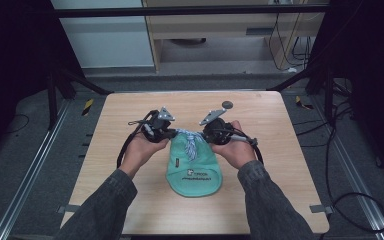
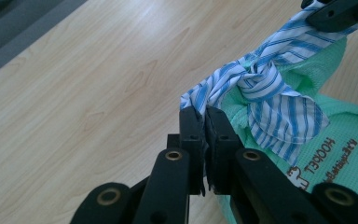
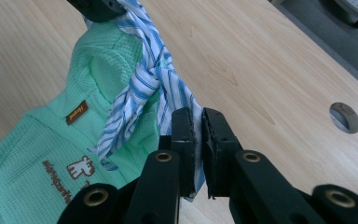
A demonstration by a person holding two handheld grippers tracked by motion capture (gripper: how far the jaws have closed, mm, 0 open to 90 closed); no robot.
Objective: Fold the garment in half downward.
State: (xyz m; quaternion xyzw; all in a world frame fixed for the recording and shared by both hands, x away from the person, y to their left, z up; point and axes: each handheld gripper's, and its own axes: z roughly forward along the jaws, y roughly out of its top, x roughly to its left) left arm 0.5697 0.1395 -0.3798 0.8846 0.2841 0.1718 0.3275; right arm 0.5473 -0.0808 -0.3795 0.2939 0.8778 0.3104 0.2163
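We grip both ends of the striped tie [image 1: 192,141], left gripper [image 2: 204,122] clenched at nine o'clock, right gripper [image 3: 196,122] at three, to tighten its knot over the green garment [image 1: 195,167] mid-table [image 1: 280,165].

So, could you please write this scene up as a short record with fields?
surface: wooden table
item: green bag lying flat, printed side up
tie: blue striped cloth knotted at the bag's top
left gripper: shut on one end of the cloth
right gripper: shut on the other end
other: round grey disc set in the table
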